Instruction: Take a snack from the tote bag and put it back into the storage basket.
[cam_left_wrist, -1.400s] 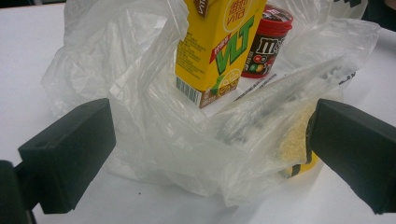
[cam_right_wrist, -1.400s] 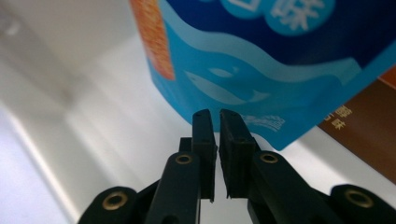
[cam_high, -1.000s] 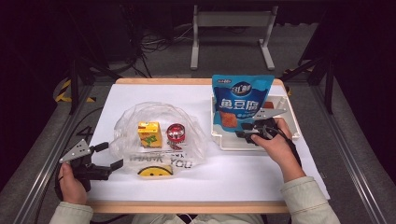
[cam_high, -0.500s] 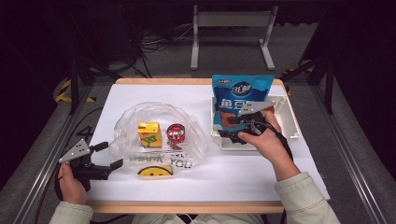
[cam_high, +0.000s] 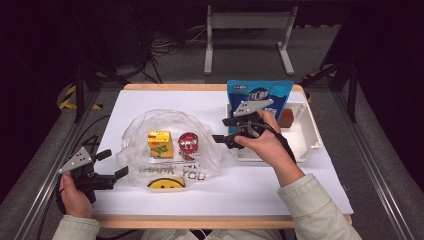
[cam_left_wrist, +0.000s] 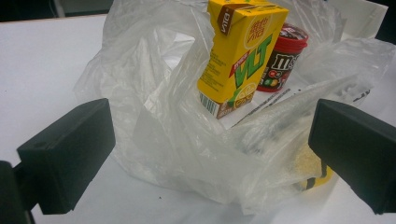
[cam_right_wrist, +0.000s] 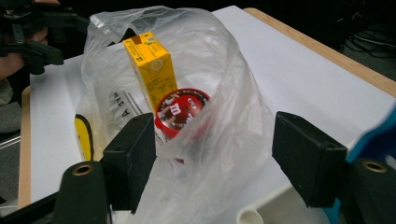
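- I am keeping the left gripper (cam_high: 111, 165) with its fingers (cam_left_wrist: 70, 149) spread wide and holding nothing, the near edge of the plastic bag (cam_high: 170, 142) lying slack between them.
- I am carrying the right gripper (cam_high: 226, 130) empty; its fingers (cam_right_wrist: 133, 156) have just been opening, with only loose film of the bag's right-hand lip showing between them in the right gripper view.
- The bag is lying on the table (cam_high: 280, 185), left of the white tray (cam_high: 305, 132).
- I am judging it light, limp and slippery, so I am planning to pinch a gathered fold of rim.
- Inside the bag, the yellow juice carton (cam_high: 160, 143) and red candy tub (cam_high: 188, 142) are adding weight that may tip.
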